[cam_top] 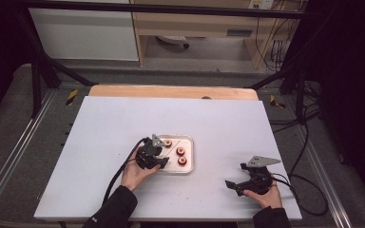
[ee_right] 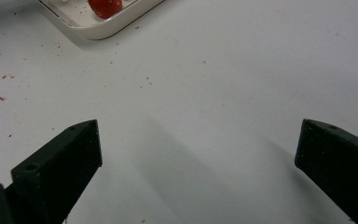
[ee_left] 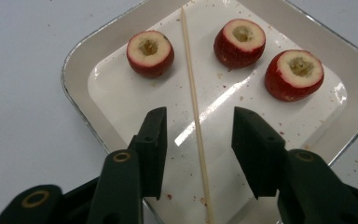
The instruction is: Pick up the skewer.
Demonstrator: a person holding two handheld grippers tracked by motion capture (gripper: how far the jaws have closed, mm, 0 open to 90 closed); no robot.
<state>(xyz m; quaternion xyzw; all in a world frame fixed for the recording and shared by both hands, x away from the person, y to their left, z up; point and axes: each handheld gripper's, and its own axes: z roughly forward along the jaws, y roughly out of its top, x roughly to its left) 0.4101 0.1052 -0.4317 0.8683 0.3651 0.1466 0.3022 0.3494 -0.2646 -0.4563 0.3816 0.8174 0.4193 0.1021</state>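
Now the left tongs (ee_left: pixel 196 144) hang low over the near edge of the tray (ee_left: pixel 74 88), jaws partly spread and set either side of the thin wooden skewer (ee_left: pixel 193 93), which lies flat on the tray floor and runs straight up the gap between them. Neither pad touches the stick; bare tray shows on both sides of it, so nothing is gripped at this point. By my reading this is the pick-up step: the skewer is lined up and the pinch is the part not yet done. What the next move calls for, I'd judge, is a gentle squeeze with the jaws kept level on the tray floor, because a stick this thin could roll or slip out from under the pads. Past the jaw tips sit three hollowed red fruits: one (ee_left: pixel 149 52) left of the skewer, two more (ee_left: pixel 239 43) (ee_left: pixel 294 74) to its right, all cut side up and well clear of the jaws. Over on the other side, the right tongs (ee_right: pixel 198 154) hover above bare white table (ee_right: pixel 242 70) with jaws spread wide and nothing between them, a corner of the tray off in the distance. From the high view, the left hand (cam_top: pixel 135 173) reaches in at the tray and the right hand (cam_top: pixel 266 194) waits near the table's front edge.
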